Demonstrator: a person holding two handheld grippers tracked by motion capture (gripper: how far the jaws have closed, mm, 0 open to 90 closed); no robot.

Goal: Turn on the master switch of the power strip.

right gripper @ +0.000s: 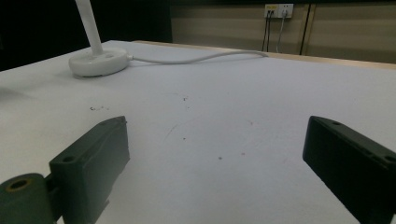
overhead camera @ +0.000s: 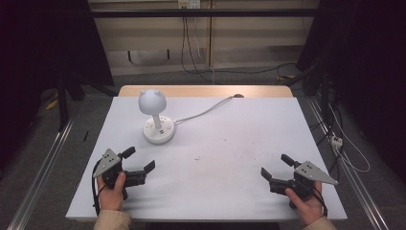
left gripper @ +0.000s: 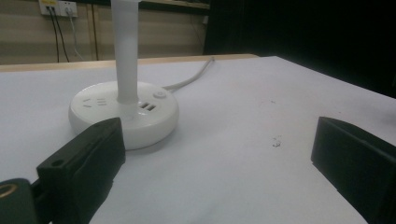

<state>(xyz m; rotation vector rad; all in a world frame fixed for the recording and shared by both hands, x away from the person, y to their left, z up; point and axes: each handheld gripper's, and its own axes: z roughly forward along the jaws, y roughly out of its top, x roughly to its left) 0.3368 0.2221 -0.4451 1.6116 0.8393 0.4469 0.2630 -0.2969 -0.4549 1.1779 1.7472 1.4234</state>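
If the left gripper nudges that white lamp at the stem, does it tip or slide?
Probably slides if pushed low: the lamp sits on a wide, flat round base. Pushed high, it may rock, since the bulbous head tops a thin stem. Its cord lies slack across the table, so it may drag slightly.

- In the left gripper view the lamp point(left gripper: 125, 70) loses its head past the top edge.
- In the right gripper view its stem is cut off at upper left.
- The markings on its base point(overhead camera: 159, 130) are too small to read.
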